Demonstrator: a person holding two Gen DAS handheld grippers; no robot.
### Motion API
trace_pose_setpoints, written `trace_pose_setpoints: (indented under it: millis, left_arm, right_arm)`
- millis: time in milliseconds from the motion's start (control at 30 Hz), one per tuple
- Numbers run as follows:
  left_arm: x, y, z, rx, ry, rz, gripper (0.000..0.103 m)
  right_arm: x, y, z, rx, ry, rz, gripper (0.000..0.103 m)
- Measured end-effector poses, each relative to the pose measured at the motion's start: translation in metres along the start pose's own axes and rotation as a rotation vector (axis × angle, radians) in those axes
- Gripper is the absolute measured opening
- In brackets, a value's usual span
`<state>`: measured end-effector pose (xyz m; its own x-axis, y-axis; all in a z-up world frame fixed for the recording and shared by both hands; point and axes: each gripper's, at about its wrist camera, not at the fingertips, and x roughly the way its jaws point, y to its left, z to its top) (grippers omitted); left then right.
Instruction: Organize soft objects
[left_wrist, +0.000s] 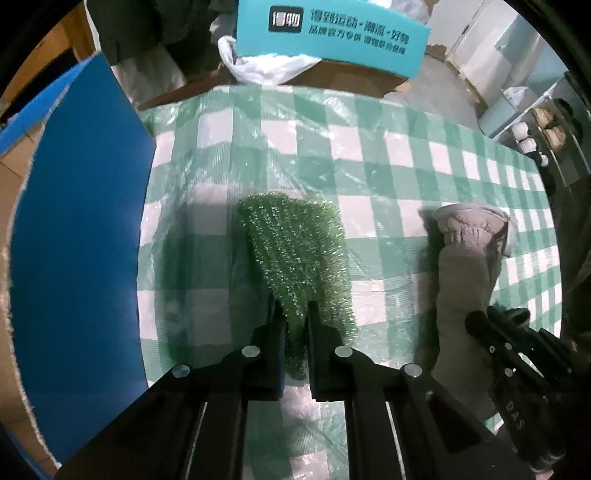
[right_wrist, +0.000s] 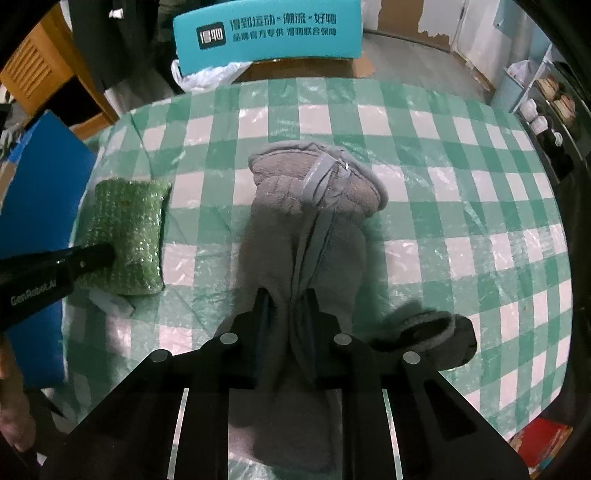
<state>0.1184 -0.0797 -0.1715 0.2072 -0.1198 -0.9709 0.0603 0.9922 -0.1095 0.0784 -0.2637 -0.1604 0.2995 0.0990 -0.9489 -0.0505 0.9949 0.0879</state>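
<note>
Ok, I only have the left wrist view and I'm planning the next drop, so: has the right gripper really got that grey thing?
Observer: Yes. The right gripper is shut on the grey fleece piece, with the piece's near end pinched between both fingers.
Operator: Is there anything else soft on that side that I can't see?
Observer: A darker grey piece lies on the checked tablecloth, just right of that gripper.
Operator: And on my side?
Observer: A small pale scrap lies on the cloth by the near edge of the green scrubber.
</note>
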Motion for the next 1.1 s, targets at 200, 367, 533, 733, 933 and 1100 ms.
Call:
trace_pose_setpoints:
  millis: [200,367,533,733,933,1100]
  left_arm:
    - [-0.016,-0.002,-0.008,0.012,-0.023,-0.015,0.008]
    - [-0.032,-0.001,-0.01,0.023,-0.073,-0.042,0.007]
    - [-0.05,-0.004,-0.012,0.03,-0.119,-0.087,0.007]
    - [-0.068,-0.006,-0.016,0.041,-0.149,-0.092,0.007]
    - [-0.086,-0.008,-0.023,0.061,-0.185,-0.065,0.007]
    - [-0.102,-0.01,-0.03,0.078,-0.219,-0.051,0.007]
  right_arm:
    - [-0.016,0.0,0.003,0.007,-0.035,0.023,0.013]
    - [-0.03,0.003,0.006,0.005,-0.068,0.033,0.013]
    - [-0.044,0.006,0.007,-0.002,-0.101,0.046,0.013]
    - [-0.059,0.006,0.007,-0.006,-0.131,0.061,0.013]
    - [-0.076,0.008,0.005,-0.013,-0.16,0.065,0.013]
    - [-0.091,0.011,0.002,-0.024,-0.184,0.074,0.013]
